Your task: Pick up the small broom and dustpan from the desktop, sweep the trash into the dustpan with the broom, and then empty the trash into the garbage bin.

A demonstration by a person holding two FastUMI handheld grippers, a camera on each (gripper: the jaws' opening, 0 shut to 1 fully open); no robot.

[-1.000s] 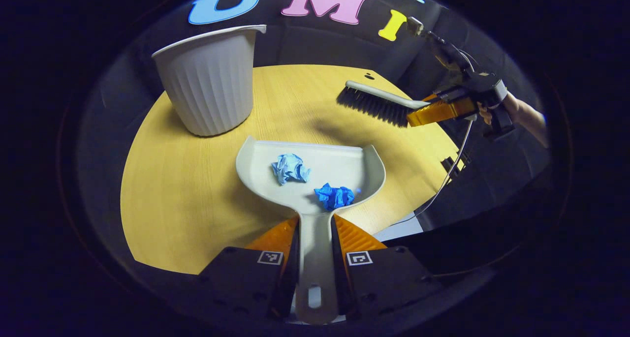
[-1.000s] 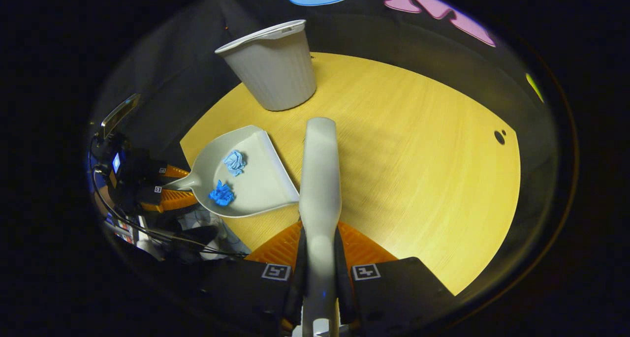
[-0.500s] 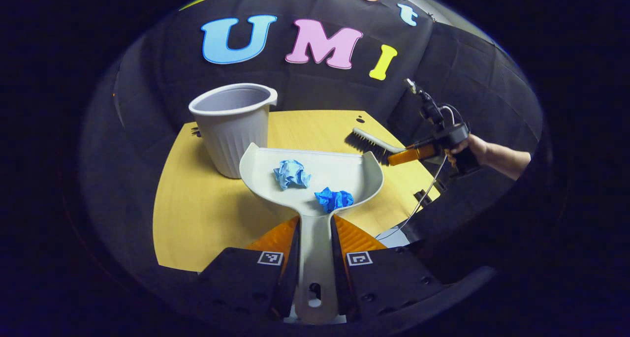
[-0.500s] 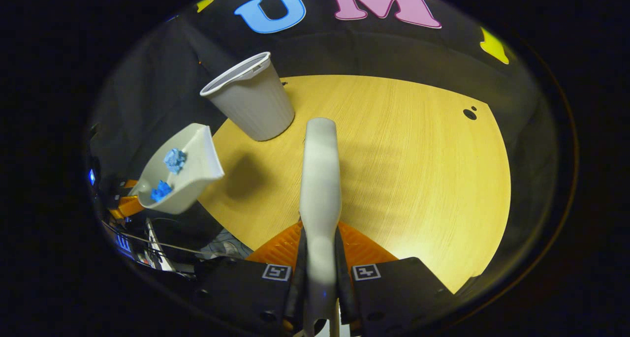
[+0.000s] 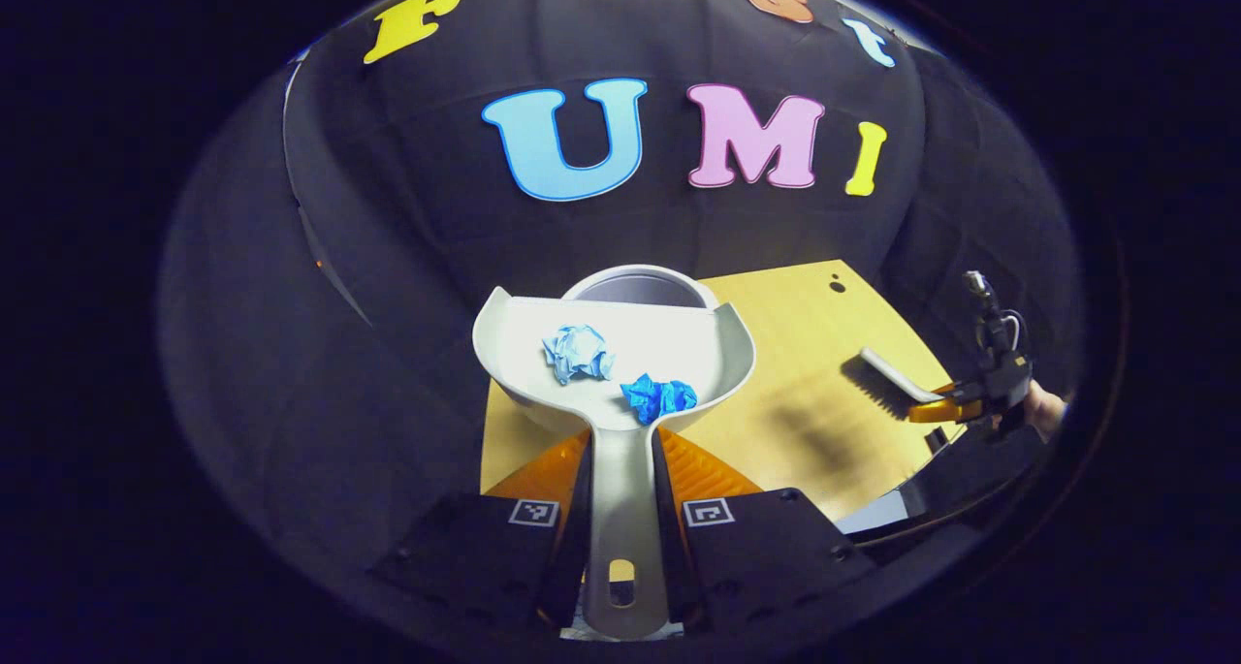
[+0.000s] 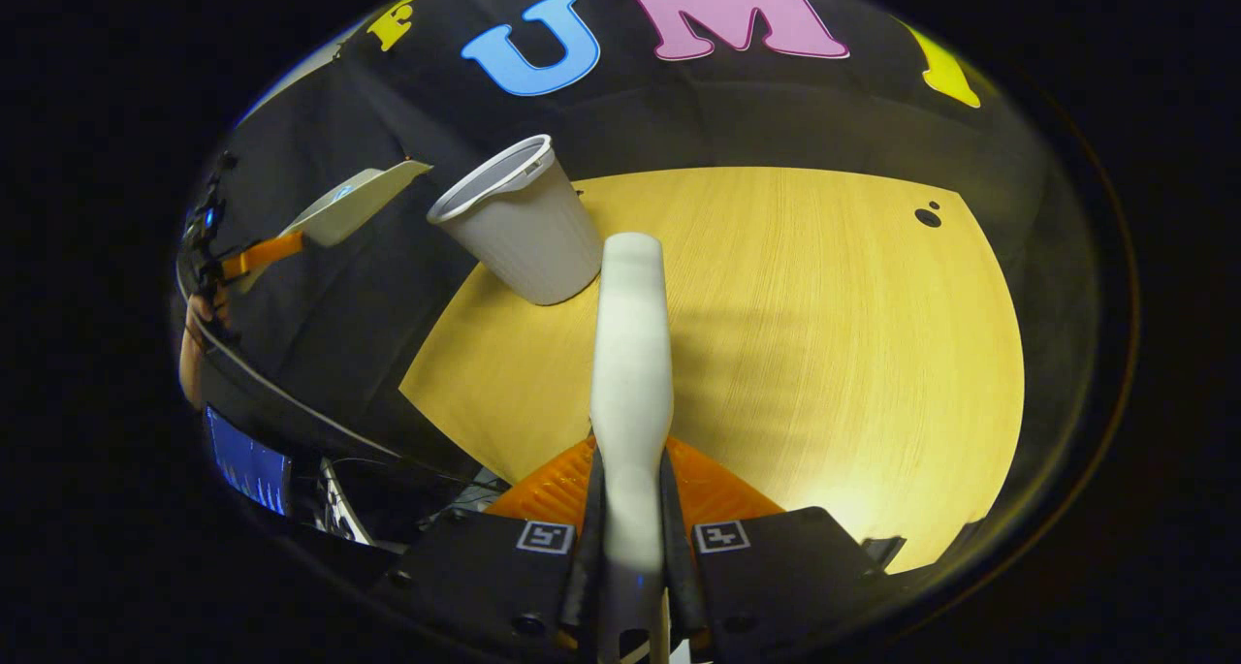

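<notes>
My left claw (image 5: 620, 509) is clamped on the dustpan (image 5: 611, 354) handle, holding it raised near the bin (image 6: 519, 223) with two paper wads (image 5: 620, 373) inside. My right claw (image 6: 630, 538) grips the broom (image 6: 630, 334) above the table (image 6: 824, 334). If I tilt too early, the wads could miss the bin.

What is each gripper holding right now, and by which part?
The left gripper holds the dustpan by its handle, with two paper wads in the pan. The right gripper holds the broom by its handle.
</notes>
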